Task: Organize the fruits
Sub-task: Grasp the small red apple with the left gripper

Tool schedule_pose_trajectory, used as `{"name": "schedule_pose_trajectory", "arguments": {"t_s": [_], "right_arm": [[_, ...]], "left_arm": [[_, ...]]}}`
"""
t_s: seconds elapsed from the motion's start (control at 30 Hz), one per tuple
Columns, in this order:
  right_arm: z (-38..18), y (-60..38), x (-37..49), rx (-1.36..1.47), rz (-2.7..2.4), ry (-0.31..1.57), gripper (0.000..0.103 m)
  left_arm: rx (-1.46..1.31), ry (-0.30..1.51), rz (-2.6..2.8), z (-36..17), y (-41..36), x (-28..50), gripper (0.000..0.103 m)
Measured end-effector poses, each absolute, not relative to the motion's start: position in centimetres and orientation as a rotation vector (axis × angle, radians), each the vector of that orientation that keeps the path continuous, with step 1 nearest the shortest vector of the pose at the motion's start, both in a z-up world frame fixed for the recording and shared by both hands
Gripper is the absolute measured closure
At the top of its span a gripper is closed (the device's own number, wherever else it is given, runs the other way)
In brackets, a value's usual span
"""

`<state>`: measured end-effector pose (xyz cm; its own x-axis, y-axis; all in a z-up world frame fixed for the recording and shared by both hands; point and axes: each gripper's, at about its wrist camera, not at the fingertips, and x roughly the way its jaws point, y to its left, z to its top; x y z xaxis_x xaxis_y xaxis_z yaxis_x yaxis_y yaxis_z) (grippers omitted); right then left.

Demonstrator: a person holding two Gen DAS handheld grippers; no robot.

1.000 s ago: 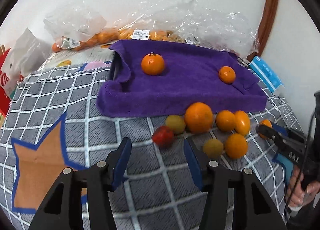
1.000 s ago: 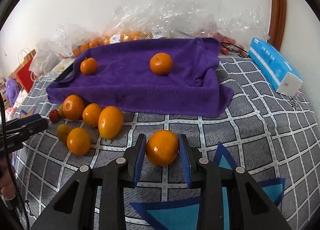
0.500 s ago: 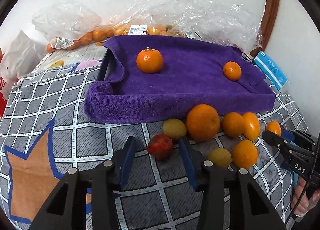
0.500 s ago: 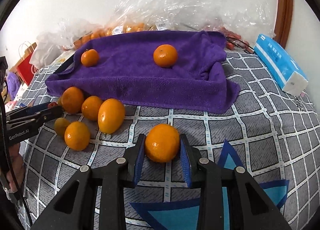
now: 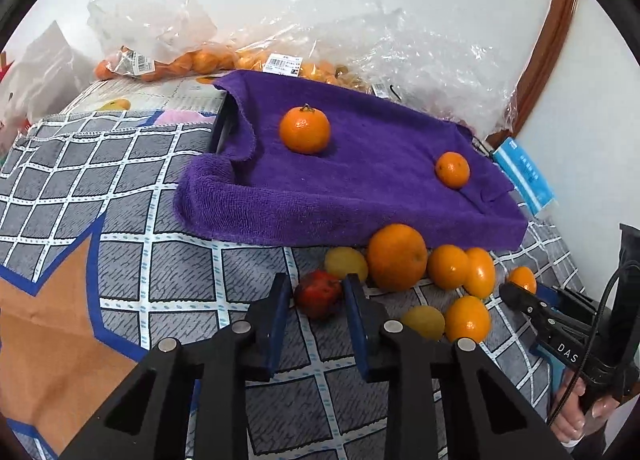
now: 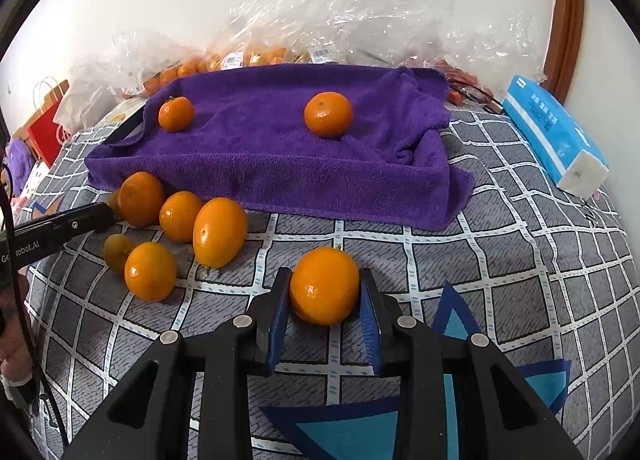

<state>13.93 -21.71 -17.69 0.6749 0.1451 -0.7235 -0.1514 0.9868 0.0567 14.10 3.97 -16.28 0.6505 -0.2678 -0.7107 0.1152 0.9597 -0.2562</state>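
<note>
A small red fruit (image 5: 319, 294) lies on the checked cloth between the blue pads of my left gripper (image 5: 316, 279). Its jaws are closing; the right pad meets the fruit and a thin gap remains at the left pad. Beside it lie two yellow fruits (image 5: 346, 263) and several oranges (image 5: 397, 256). My right gripper (image 6: 325, 274) is shut on an orange (image 6: 324, 288) that rests on the cloth. Behind, a purple towel (image 6: 280, 148) over a raised tray carries two mandarins (image 6: 329, 114).
Clear plastic bags of oranges (image 5: 192, 60) pile up against the wall behind the towel. A blue tissue pack (image 6: 556, 136) lies at the right. A red paper bag (image 6: 44, 128) stands at the left edge. A hand (image 5: 576, 408) holds the right gripper's handle.
My left gripper has moved forward onto the red fruit, and its jaws have narrowed around it. The right gripper has kept its grip on the orange in place.
</note>
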Motion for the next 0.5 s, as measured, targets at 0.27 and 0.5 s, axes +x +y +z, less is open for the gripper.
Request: {"name": "schedule_pose_trajectory", "arguments": {"t_s": [0.27,0.5], "right_arm": [[-17.5,-22.5,13.9,0.039,0.169,0.805,0.070],[-17.3,-22.7,13.6,0.064,0.183,0.784,0.070]], "left_arm": [[-0.183,0.828,-0.221,-16.1,3.8,13.9,0.079],[-0.206,0.760,-0.197,-15.3,4.6,13.0,0.079]]}}
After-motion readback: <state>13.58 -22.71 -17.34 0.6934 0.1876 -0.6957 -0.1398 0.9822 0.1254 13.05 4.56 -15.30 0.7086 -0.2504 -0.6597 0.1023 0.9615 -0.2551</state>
